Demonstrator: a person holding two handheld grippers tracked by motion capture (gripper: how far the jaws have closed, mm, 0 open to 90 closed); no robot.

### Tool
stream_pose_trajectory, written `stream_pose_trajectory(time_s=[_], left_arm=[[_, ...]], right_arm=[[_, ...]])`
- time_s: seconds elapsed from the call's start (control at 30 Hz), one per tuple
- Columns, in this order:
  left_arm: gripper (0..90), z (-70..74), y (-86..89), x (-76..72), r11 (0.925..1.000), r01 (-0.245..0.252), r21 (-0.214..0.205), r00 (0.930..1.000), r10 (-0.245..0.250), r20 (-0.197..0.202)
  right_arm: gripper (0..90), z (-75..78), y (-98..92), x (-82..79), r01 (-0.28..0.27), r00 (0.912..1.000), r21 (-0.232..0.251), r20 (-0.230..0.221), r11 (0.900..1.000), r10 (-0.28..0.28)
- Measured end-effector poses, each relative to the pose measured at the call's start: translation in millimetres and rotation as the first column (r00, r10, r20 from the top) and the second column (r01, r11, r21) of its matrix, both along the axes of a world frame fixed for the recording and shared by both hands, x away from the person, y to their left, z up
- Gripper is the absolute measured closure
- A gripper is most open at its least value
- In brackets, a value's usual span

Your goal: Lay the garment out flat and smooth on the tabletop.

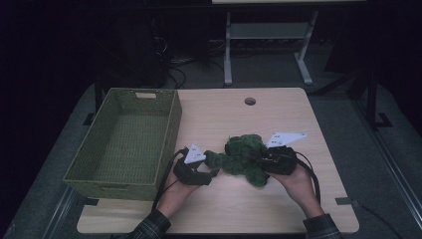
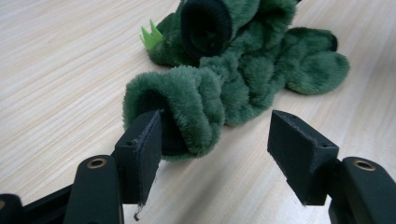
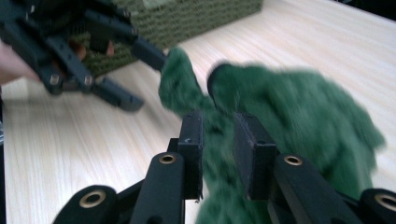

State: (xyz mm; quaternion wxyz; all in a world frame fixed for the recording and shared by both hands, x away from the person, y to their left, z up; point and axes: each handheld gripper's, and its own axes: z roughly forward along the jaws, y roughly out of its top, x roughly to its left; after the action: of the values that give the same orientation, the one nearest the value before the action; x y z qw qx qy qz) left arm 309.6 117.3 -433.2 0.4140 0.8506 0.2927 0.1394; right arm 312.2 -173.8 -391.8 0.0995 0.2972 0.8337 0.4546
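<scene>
A dark green plush toy [image 1: 241, 152] lies crumpled on the wooden table [image 1: 224, 204], between my two grippers. My left gripper [image 1: 211, 170] points at the toy's left limb. In the left gripper view that furry limb [image 2: 182, 107] lies between the wide-apart jaws of the left gripper [image 2: 215, 119], against the left pad [image 2: 147, 144] and clear of the right one. My right gripper [image 1: 260, 164] comes from the right. Its jaws [image 3: 219, 126] stand close together with green fur of the toy [image 3: 299, 107] pinched between them. The left gripper [image 3: 149, 81] appears beyond, by the limb.
A green woven basket [image 1: 104, 191] with nothing in it stands at the table's left edge, close to my left hand. A round cable hole [image 1: 250, 101] sits near the far edge. A pale green spike [image 2: 150, 36] sticks out of the toy. A desk frame stands beyond the table.
</scene>
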Motion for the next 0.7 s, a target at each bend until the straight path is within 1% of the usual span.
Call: stream_pose_trajectory(time_s=[0.03, 0.1, 0.13, 0.2, 0.23, 0.37, 0.4, 0.5, 0.57, 0.63, 0.67, 0.7], left_arm=[[35.7, -0.2, -0.4, 1.1, 1.0000, 0.002, 0.006, 1.0000, -0.002, -0.003], [37.6, -1.0, -1.6, 2.9, 1.0000, -0.002, 0.007, 1.0000, 0.002, -0.002], [38.4, -1.2, -2.0, 3.7, 1.0000, -0.002, 0.008, 1.0000, 0.002, -0.002], [40.0, -1.5, -2.5, 4.4, 0.9999, -0.007, 0.010, 1.0000, 0.007, -0.002], [40.4, -1.7, -2.5, 4.8, 0.9999, -0.008, 0.010, 1.0000, 0.008, -0.003], [43.1, -2.7, -1.7, 5.3, 0.9998, -0.013, 0.014, 0.9999, 0.013, -0.006], [43.4, -3.1, -1.5, 5.8, 0.9998, -0.013, 0.015, 0.9999, 0.013, -0.007], [44.4, -3.5, -1.2, 7.3, 0.9997, -0.017, 0.017, 0.9998, 0.017, -0.006], [43.7, -3.9, -1.2, 8.3, 0.9995, -0.028, 0.017, 0.9996, 0.028, -0.008], [40.6, -3.4, -0.8, 9.5, 0.9984, -0.051, 0.022, 0.9987, 0.051, 0.000], [38.9, -2.5, -0.5, 10.5, 0.9982, -0.055, 0.023, 0.9984, 0.054, 0.013], [37.2, -1.2, -0.4, 10.8, 0.9979, -0.062, 0.021, 0.9979, 0.061, 0.022]], right_arm=[[72.3, -3.1, -4.8, -2.0, 0.005, 1.0000, -0.002, 0.003, 1.0000, -0.005], [71.6, -10.2, -15.3, -7.8, 0.027, 0.9995, -0.003, -0.015, 0.9996, -0.027], [71.4, -12.9, -18.6, -9.5, 0.033, 0.9993, -0.005, -0.017, 0.9994, -0.033], [69.5, -20.4, -28.3, -15.3, 0.056, 0.9976, -0.022, -0.040, 0.9982, -0.056], [69.4, -23.3, -31.6, -17.4, 0.059, 0.9972, -0.021, -0.044, 0.9980, -0.060], [65.0, -37.6, -45.5, -28.3, 0.093, 0.9921, -0.046, -0.081, 0.9946, -0.096], [64.3, -40.0, -47.6, -29.8, 0.097, 0.9914, -0.050, -0.083, 0.9940, -0.101], [59.4, -50.3, -53.9, -33.6, 0.123, 0.9850, -0.055, -0.115, 0.9909, -0.129], [56.0, -58.0, -55.9, -32.7, 0.139, 0.9789, -0.073, -0.141, 0.9876, -0.148], [53.8, -65.2, -57.2, -29.6, 0.143, 0.9734, -0.080, -0.169, 0.9865, -0.155], [52.8, -66.7, -57.2, -28.8, 0.148, 0.9698, -0.082, -0.183, 0.9855, -0.161], [51.1, -67.8, -57.3, -27.5, 0.148, 0.9682, -0.081, -0.191, 0.9856, -0.161]])
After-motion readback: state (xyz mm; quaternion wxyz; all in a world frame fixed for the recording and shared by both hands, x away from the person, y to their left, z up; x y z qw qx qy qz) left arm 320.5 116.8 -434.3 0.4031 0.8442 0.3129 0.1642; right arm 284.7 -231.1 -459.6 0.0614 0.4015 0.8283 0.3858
